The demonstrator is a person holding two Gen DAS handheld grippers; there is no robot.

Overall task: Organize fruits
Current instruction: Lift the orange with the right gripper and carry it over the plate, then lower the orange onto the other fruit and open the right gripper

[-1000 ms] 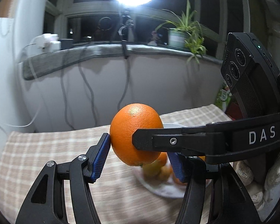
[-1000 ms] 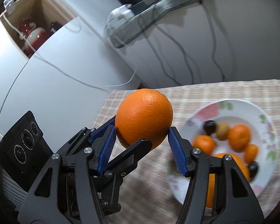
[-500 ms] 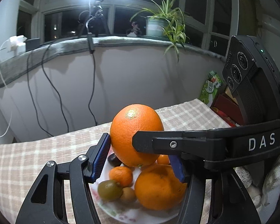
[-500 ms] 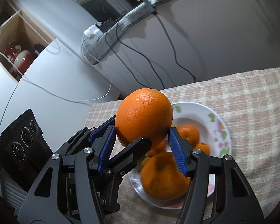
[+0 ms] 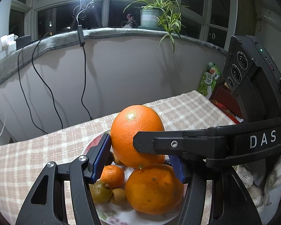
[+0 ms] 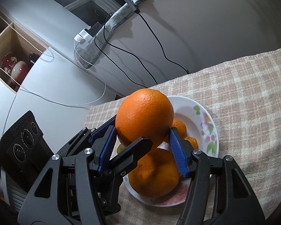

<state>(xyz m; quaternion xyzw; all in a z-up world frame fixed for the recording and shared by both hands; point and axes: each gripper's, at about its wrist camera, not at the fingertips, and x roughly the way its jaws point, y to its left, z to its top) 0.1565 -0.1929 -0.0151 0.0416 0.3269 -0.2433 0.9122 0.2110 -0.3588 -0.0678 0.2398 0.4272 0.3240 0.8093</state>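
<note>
Oranges are the story at this desk: a large orange is pinched from both sides above a flowered plate, seen first from the left wrist. A second ago only checked tablecloth and a blurred dish lay beneath it; now the plate fills the 6 o'clock area, meaning the carry is over and, by my reading, the set-down is next. The left tongs grip the orange, one blue pad flat against its 9 o'clock side, the other largely hidden at 4 o'clock. The right tongs' black finger crosses in from 3 o'clock, lettered "DAS", its tip pressed on the fruit. Directly under the held orange sits a second big orange, the two seeming to touch; a small mandarin, a greenish citrus and a little brown fruit crowd the plate at 7 o'clock. A green packet at 2 o'clock bears print too small to read; a potted plant stands on the sill at 12.

From the right wrist, the right tongs are likewise closed on the same orange, blue pads at its 8 and 4 o'clock sides, while the left tongs' finger reaches in from 7 o'clock. Below, the plate has slid nearer to centre than half a second ago, the other big orange at 6 o'clock, small mandarins at 3. Free room looks scarce, so the orange may roll once released.
</note>
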